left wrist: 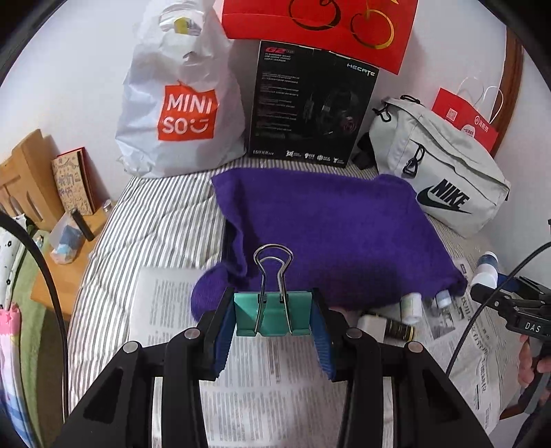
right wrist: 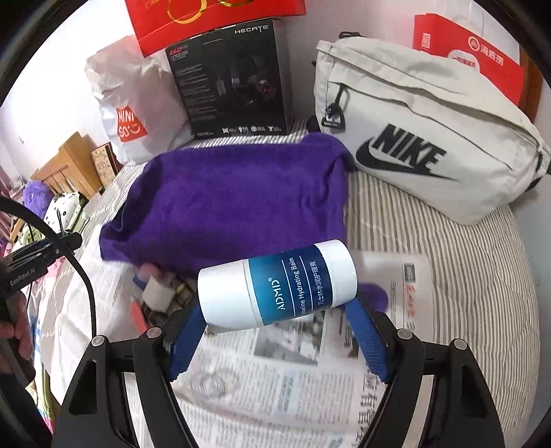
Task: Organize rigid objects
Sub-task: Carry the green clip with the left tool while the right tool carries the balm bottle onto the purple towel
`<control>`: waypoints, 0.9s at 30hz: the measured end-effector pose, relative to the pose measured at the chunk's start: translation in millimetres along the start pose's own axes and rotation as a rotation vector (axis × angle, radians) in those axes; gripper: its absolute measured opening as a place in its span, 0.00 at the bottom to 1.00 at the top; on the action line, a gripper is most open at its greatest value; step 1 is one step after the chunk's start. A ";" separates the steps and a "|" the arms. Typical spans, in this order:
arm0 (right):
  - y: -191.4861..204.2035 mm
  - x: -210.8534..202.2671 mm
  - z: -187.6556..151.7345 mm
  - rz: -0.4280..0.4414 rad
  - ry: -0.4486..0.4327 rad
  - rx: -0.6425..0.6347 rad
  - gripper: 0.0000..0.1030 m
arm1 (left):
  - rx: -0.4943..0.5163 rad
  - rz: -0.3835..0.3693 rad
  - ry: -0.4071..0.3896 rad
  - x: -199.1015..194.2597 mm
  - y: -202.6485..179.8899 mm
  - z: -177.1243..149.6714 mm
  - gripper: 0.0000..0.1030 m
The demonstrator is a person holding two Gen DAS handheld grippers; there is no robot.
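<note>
My left gripper (left wrist: 273,315) is shut on a teal binder clip (left wrist: 273,312) with wire handles standing up, held above newspaper (left wrist: 275,379) in front of a purple towel (left wrist: 330,227). My right gripper (right wrist: 277,310) is shut on a white balm stick with a blue label (right wrist: 279,289), held crosswise above newspaper (right wrist: 275,379); it also shows at the right edge of the left wrist view (left wrist: 487,272). Small bottles and a box (left wrist: 403,315) lie at the towel's near edge, also seen in the right wrist view (right wrist: 158,289).
On the striped bed, against the wall, stand a white Miniso bag (left wrist: 179,107), a black headset box (left wrist: 310,107), a grey Nike pouch (left wrist: 444,175) and red paper bags (left wrist: 320,24). A wooden bedside stand with books (left wrist: 65,193) is at left.
</note>
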State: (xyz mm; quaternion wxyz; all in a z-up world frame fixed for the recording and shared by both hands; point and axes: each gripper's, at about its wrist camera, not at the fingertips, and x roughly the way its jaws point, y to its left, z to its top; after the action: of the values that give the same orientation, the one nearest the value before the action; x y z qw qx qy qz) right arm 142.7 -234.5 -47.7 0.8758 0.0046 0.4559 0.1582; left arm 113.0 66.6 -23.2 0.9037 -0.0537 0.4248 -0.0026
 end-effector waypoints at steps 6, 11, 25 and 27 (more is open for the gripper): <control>-1.1 12.7 24.4 -0.007 -0.009 0.012 0.76 | 0.001 -0.011 0.013 18.4 -0.1 20.5 0.38; -3.4 28.6 42.5 -0.022 -0.002 0.021 0.76 | 0.007 -0.015 0.015 33.5 0.5 33.7 0.38; -0.7 83.7 85.0 -0.033 0.018 -0.011 0.76 | 0.026 -0.026 0.048 87.9 -1.0 67.8 0.38; 1.1 93.8 91.6 -0.041 0.021 -0.020 0.76 | 0.031 -0.027 0.057 96.4 -2.5 71.3 0.38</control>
State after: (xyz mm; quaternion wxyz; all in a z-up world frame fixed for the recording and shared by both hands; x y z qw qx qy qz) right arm 265.8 -194.6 -68.8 0.8742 -0.0153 0.4633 0.1448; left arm 229.4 66.0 -51.8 0.8919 -0.0452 0.4494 -0.0230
